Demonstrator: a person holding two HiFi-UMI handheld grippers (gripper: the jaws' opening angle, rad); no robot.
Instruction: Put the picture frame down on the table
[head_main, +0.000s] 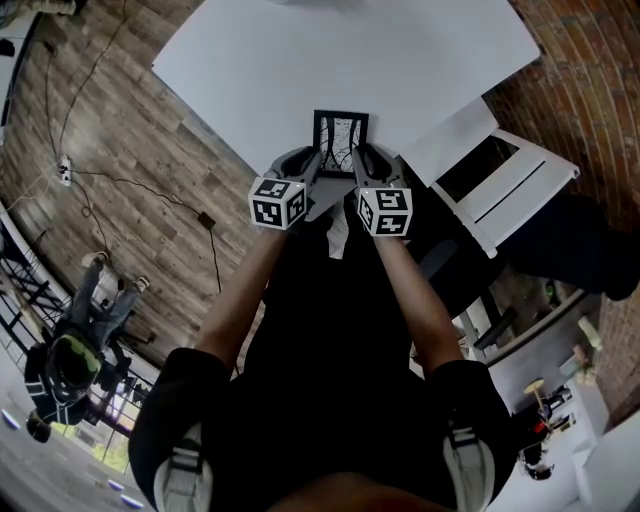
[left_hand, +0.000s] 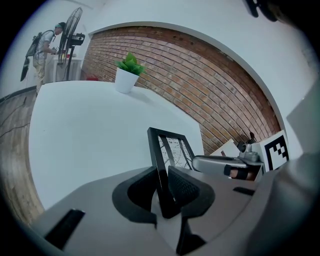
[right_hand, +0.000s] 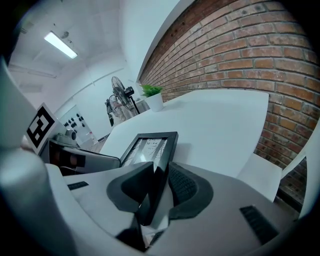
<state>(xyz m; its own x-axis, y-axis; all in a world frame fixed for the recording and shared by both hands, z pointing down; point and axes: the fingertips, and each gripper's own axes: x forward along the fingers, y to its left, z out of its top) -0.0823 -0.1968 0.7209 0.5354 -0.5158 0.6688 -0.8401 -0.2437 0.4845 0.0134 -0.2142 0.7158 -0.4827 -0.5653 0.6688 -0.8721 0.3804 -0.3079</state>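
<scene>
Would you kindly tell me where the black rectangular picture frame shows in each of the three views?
Head view: black picture frame at upper centre, over the white table's near edge.
Left gripper view: frame at lower centre, slightly right.
Right gripper view: frame at lower centre, slightly left.
Shared landmark: the white table behind the frame in every view.

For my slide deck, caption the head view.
Left tongs and right tongs flank a picture frame at the white table's edge.
</scene>
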